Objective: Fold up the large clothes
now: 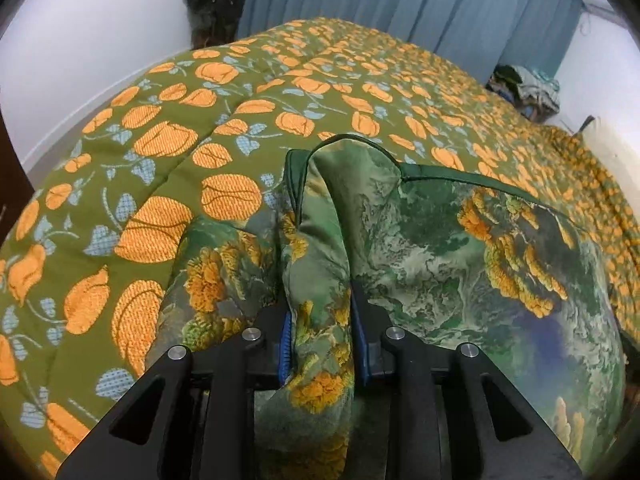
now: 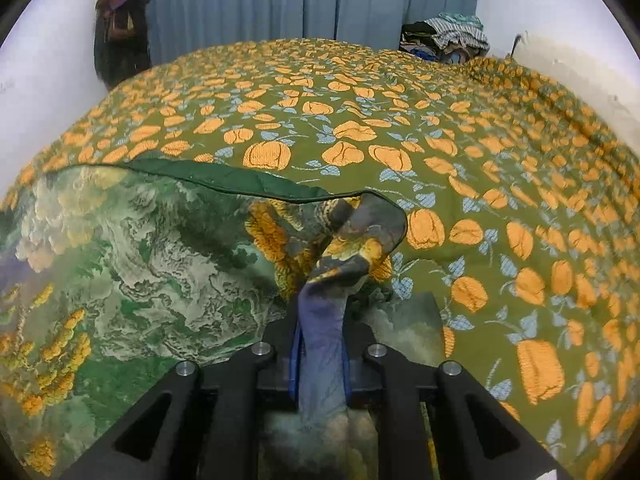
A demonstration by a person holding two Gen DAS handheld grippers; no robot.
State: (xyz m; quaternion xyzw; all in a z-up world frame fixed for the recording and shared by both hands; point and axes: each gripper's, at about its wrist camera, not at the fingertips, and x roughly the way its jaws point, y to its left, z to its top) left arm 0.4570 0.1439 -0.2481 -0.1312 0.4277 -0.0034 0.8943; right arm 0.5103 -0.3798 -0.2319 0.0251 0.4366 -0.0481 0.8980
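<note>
Below, a bed covered by an olive quilt printed with orange flowers fills the room, with blue curtains and white walls behind. On it lies a green patterned garment. The left gripper and right gripper each pinch a bunched corner of it.

The right gripper is pinching a bunched corner of the green printed cloth, which is lying on the flowered bedspread.
</note>
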